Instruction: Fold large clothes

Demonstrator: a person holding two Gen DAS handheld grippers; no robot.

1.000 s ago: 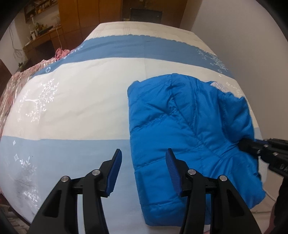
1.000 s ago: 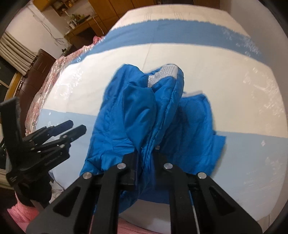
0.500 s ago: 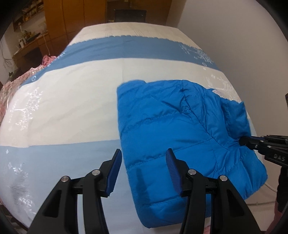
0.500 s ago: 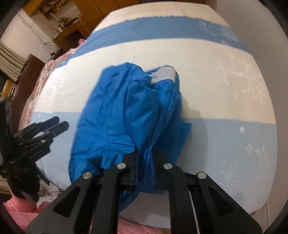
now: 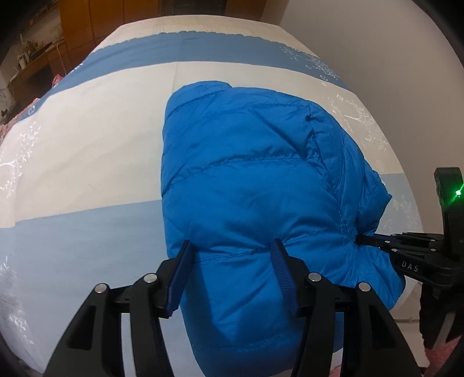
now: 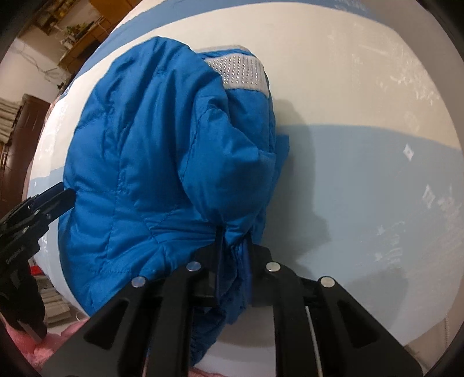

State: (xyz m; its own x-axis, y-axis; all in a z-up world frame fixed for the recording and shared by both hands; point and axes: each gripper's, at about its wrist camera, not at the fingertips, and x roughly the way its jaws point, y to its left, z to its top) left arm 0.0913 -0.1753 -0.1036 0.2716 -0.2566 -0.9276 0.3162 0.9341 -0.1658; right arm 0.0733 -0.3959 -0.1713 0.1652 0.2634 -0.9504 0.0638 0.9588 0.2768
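A bright blue quilted puffer jacket lies folded in a bundle near the bed's front edge. In the right wrist view it shows a grey studded collar band on top. My left gripper is open, its blue pads on either side of the jacket's near edge. My right gripper is shut on a bunched fold of the jacket; it shows at the right of the left wrist view. The left gripper shows at the left of the right wrist view.
The bed cover has white, dark blue and light blue bands with silver prints. Pink fabric lies below the bed's front edge. Wooden cupboards stand at the back left, a pale wall at the right.
The jacket was dragged toward the bed's front edge by the right gripper. My left gripper closed in from beside the jacket until its open pads straddle the near edge.
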